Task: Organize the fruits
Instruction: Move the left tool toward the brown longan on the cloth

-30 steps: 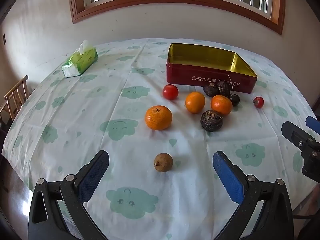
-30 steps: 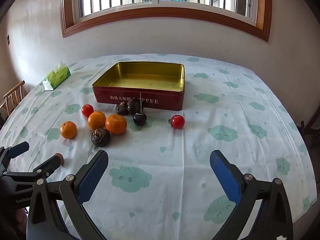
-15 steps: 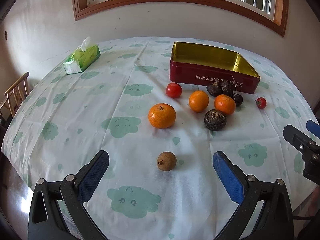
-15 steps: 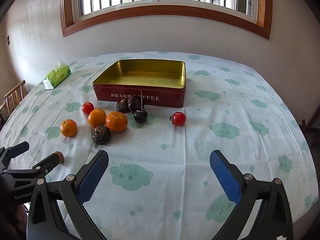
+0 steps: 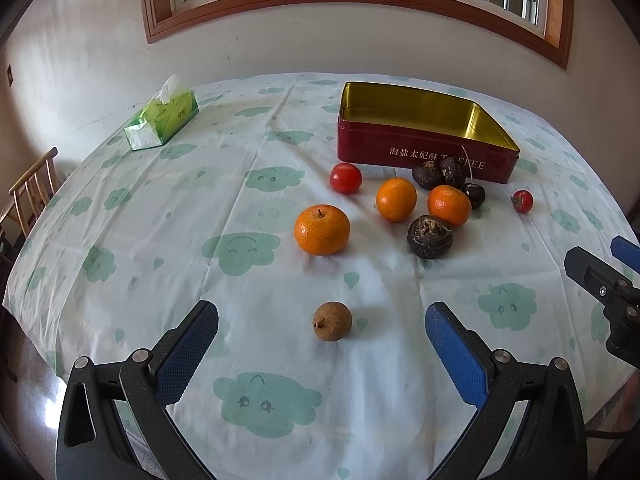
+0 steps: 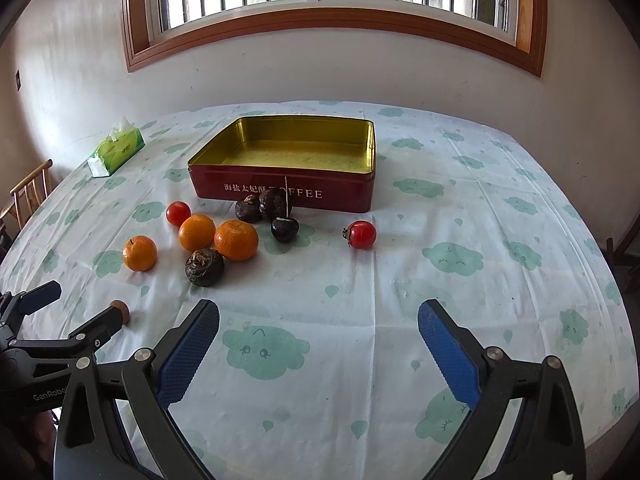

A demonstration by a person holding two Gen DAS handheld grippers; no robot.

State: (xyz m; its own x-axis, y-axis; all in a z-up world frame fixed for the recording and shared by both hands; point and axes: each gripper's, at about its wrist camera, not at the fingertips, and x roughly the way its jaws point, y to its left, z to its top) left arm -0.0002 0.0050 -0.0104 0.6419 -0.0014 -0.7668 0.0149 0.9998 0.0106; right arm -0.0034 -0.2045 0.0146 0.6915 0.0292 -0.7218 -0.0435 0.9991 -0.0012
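An empty red tin with a gold inside (image 5: 424,152) (image 6: 288,196) stands at the back of the table. In front of it lie three oranges (image 5: 322,230) (image 6: 236,239), dark water chestnuts (image 5: 430,237) (image 6: 204,267), a dark cherry (image 6: 284,229) and two small tomatoes (image 5: 345,177) (image 6: 361,234). A small brown longan (image 5: 332,321) lies nearest, just ahead of my open left gripper (image 5: 322,340) and centred between its fingers. My right gripper (image 6: 319,338) is open over bare cloth, short of the fruit.
A green tissue pack (image 5: 162,120) sits at the back left. A wooden chair (image 5: 32,192) stands past the table's left edge. The right gripper's finger (image 5: 600,284) shows at the right of the left wrist view. A white cloth with green clouds (image 6: 452,258) covers the table.
Both grippers have edged forward toward the fruit; the longan now sits a little closer to the left gripper's fingers. No fruit has moved.
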